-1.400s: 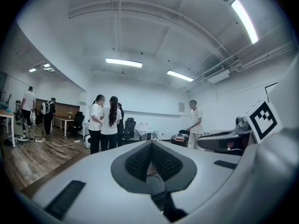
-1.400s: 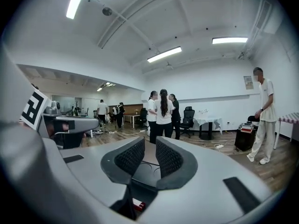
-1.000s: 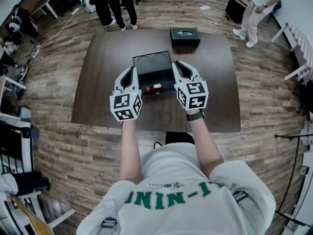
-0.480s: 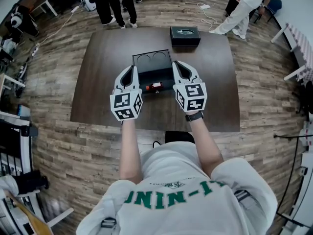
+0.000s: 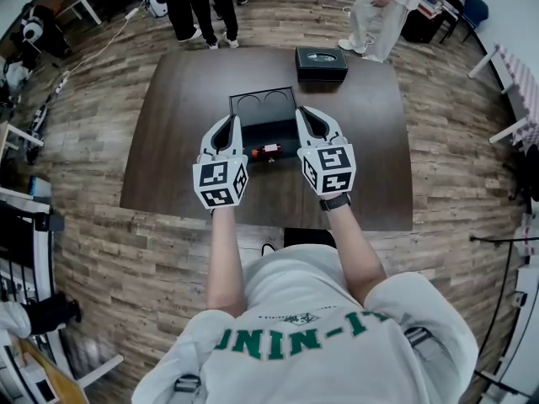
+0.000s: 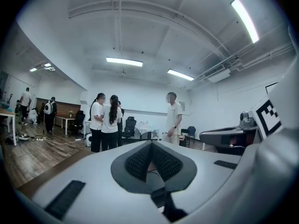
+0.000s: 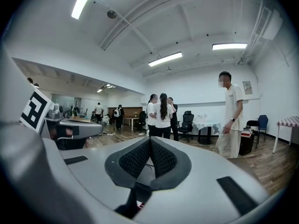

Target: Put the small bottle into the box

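Observation:
A small red and white bottle [image 5: 267, 151] lies on its side at the near end of the open black box [image 5: 262, 108], which has two round recesses at its far end. I cannot tell whether the bottle rests inside the box or just in front of it. My left gripper [image 5: 229, 124] hovers left of the bottle and my right gripper [image 5: 306, 114] right of it, both pointing away from me. Seen from the left gripper view, the left gripper [image 6: 151, 144] is shut with its pads together and nothing held. The right gripper [image 7: 150, 141] is likewise shut and empty.
A closed black case [image 5: 320, 62] with a green label sits at the far right of the dark wooden table [image 5: 185, 141]. Several people [image 5: 198, 7] stand just beyond the far edge, and another person [image 5: 377, 11] stands at the far right. Wood floor surrounds the table.
Both grippers and the bottle stay where they were. The person at the far right has walked leftwards, closer to the table's far corner.

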A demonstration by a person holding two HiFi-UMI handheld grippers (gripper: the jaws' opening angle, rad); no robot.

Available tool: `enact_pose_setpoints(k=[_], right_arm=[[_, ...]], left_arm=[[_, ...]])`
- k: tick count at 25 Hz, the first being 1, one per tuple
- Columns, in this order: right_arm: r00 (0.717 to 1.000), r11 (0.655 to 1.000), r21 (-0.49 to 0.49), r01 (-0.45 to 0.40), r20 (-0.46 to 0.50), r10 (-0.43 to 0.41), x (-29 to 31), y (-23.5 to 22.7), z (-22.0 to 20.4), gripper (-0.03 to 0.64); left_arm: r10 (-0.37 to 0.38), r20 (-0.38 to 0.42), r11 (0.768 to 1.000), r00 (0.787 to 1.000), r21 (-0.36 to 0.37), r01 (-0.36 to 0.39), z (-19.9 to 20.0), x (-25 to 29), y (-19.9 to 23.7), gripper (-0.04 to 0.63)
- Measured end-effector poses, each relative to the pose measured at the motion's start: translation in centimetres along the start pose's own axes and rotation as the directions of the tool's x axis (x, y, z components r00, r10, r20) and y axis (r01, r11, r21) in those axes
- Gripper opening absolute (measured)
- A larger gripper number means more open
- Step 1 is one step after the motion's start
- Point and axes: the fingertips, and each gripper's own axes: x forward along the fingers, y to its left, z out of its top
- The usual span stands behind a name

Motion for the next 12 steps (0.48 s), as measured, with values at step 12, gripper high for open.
enact_pose_setpoints(k=[12], right_arm=[[0.999,0.999,0.024,-0.035,-0.031,0.036,2.4,0.0,-1.8,0.015]], left_arm=[[0.025,-0.029,0.999,0.999,-0.020,-0.026,-2.0,1.6,1.3,0.014]])
